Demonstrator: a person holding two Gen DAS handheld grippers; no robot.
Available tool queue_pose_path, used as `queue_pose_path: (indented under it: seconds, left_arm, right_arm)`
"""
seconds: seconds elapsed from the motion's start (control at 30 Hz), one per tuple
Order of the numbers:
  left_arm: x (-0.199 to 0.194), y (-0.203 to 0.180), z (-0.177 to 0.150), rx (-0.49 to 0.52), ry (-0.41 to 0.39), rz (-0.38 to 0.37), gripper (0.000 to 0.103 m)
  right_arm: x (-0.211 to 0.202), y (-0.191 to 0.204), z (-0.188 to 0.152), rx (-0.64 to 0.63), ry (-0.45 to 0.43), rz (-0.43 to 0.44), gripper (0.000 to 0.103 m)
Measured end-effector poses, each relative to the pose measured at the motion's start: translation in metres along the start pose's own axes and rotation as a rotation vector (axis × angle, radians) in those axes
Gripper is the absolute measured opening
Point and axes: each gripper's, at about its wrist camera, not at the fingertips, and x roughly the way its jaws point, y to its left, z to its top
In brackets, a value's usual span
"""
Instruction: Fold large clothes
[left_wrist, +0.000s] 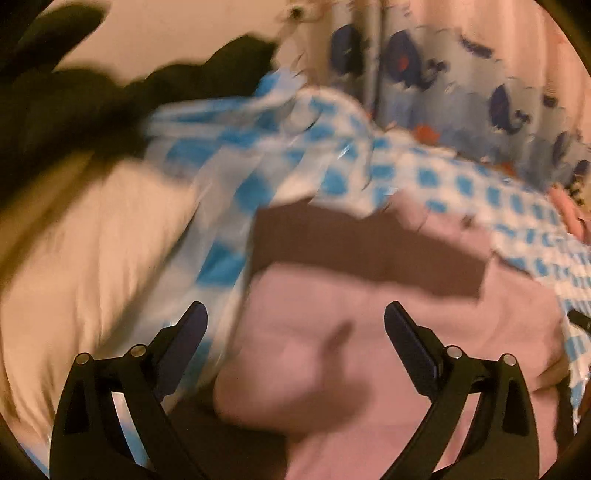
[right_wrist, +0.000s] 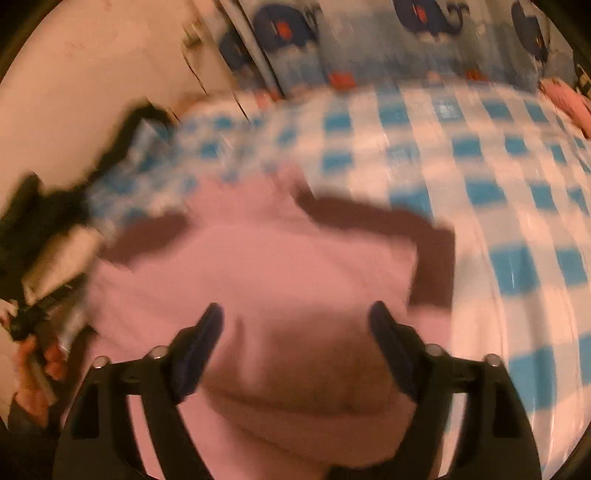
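Observation:
A large pink garment with a dark brown band lies on a blue-and-white checked cloth. My left gripper is open just above the pink fabric, holding nothing. In the right wrist view the same pink garment with its brown band lies partly folded on the checked cloth. My right gripper is open over the garment's near edge, holding nothing. Both views are motion-blurred.
A whale-print curtain hangs behind the surface. Dark clothing and a cream fabric lie to the left. The other gripper and hand show at the left edge. A pink item lies far right.

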Motion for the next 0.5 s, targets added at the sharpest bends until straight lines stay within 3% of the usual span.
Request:
queue_pose_path:
  seconds: [0.1, 0.27, 0.37, 0.5]
  left_arm:
    - [0.016, -0.031, 0.053, 0.112, 0.019, -0.048, 0.093]
    - [0.101, -0.076, 0.127, 0.147, 0.153, -0.059, 0.093]
    - [0.148, -0.09, 0.139, 0.123, 0.212, -0.058, 0.093]
    - [0.198, -0.104, 0.129, 0.114, 0.276, -0.016, 0.093]
  right_arm:
    - [0.03, 0.002, 0.052, 0.019, 0.04, 0.083, 0.091]
    - [0.126, -0.011, 0.115, 0.08, 0.166, 0.081, 0.092]
    - [0.173, -0.02, 0.122, 0.1, 0.218, 0.052, 0.092]
    - [0.21, -0.032, 0.122, 0.14, 0.221, 0.061, 0.092]
